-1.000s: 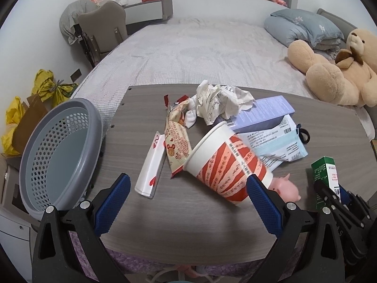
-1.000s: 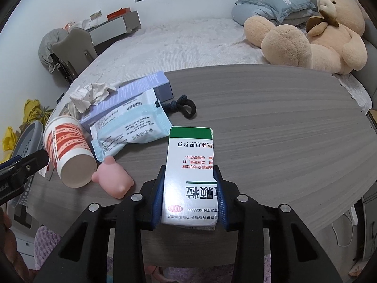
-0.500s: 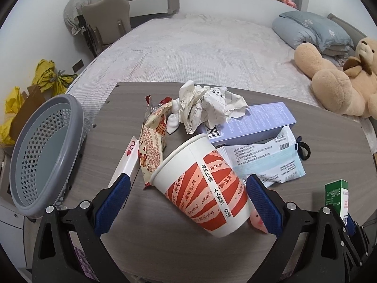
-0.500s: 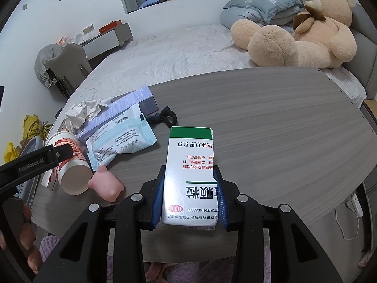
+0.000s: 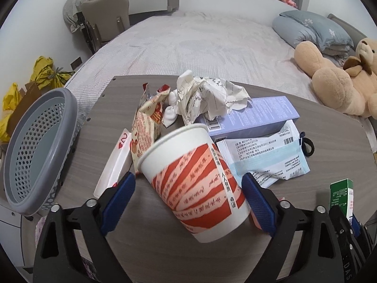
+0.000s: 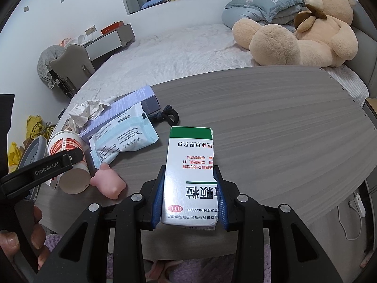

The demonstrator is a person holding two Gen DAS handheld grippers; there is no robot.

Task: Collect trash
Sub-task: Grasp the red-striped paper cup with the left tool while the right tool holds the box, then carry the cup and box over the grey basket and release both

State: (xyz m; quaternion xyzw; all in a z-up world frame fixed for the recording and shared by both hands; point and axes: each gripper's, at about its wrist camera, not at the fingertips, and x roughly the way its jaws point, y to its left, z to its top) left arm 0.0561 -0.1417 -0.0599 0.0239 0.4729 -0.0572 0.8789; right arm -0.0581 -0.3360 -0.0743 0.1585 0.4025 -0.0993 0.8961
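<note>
A red-and-white paper cup (image 5: 195,179) lies on its side on the wooden table (image 5: 113,108). My left gripper (image 5: 188,198) is open, its blue pads on either side of the cup; I cannot tell if they touch it. The cup also shows in the right wrist view (image 6: 68,160). My right gripper (image 6: 189,193) is shut on a white-and-green medicine box (image 6: 190,176), held above the table (image 6: 282,129). Crumpled paper (image 5: 207,96), a snack wrapper (image 5: 147,127), a playing card (image 5: 113,162), a purple box (image 5: 254,115) and a mask packet (image 5: 264,158) lie behind the cup.
A grey perforated basket (image 5: 35,146) stands at the table's left edge. A pink pig toy (image 6: 108,184) lies by the cup. A dark hair tie (image 6: 167,115) lies mid-table. A bed with a teddy bear (image 6: 299,28) is beyond.
My left gripper has moved forward, so the cup now lies between its open pads. My right gripper still holds the medicine box and has risen a little.
</note>
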